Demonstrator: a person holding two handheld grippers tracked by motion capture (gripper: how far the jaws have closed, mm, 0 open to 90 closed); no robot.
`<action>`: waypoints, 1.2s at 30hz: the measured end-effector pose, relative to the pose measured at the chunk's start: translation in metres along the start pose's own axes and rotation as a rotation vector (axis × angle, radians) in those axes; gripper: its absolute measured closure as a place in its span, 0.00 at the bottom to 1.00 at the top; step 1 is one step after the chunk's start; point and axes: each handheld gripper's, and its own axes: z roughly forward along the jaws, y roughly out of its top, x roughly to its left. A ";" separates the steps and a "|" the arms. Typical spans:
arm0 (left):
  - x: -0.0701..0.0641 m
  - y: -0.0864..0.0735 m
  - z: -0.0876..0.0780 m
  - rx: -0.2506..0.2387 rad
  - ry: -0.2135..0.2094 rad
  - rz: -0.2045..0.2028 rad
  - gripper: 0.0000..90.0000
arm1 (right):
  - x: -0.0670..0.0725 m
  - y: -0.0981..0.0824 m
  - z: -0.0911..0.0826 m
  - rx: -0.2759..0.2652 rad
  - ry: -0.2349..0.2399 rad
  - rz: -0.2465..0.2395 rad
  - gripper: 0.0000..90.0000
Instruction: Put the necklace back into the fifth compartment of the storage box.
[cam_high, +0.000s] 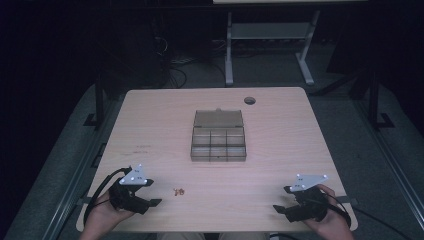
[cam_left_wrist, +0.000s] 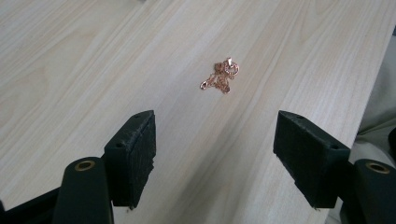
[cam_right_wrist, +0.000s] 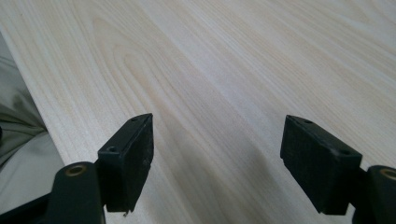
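A light wood bench (cam_high: 150, 120) carries a clear compartment box (cam_high: 218, 136) at its centre, which serves as the landmark here. The box lies with its lid folded back flat on the far side; the tray part is divided into 2 rows of 3 compartments. What the compartments hold cannot be told from the high view.

A small rose-gold chain (cam_high: 178, 191) lies in a loose heap on the bench surface, nearer the person than the box and slightly to the left of it. In the left gripper view the chain (cam_left_wrist: 221, 76) lies ahead of the jaws, apart from both, and a small round pendant shows at its upper end.

The left gripper (cam_high: 150, 192) sits left of the chain and well to the near left of the box, held in the person's left hand (cam_high: 102, 212). Its jaws stand wide apart with nothing between them.

The right gripper (cam_high: 283, 199) sits well to the near right of the box, held in the person's right hand (cam_high: 330, 222). Its jaws are likewise spread, over bare wood.

A round cable hole (cam_high: 249, 100) lies beyond the box.
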 end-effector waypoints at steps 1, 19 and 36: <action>0.000 0.001 0.000 0.002 -0.003 0.004 0.33 | 0.000 0.000 0.000 0.000 0.000 0.001 0.28; 0.000 0.024 0.016 0.021 -0.029 0.030 0.36 | 0.001 0.001 0.000 -0.003 0.005 -0.002 0.28; 0.001 0.039 0.035 0.049 -0.058 0.040 0.37 | 0.001 0.001 -0.001 -0.005 0.008 -0.006 0.28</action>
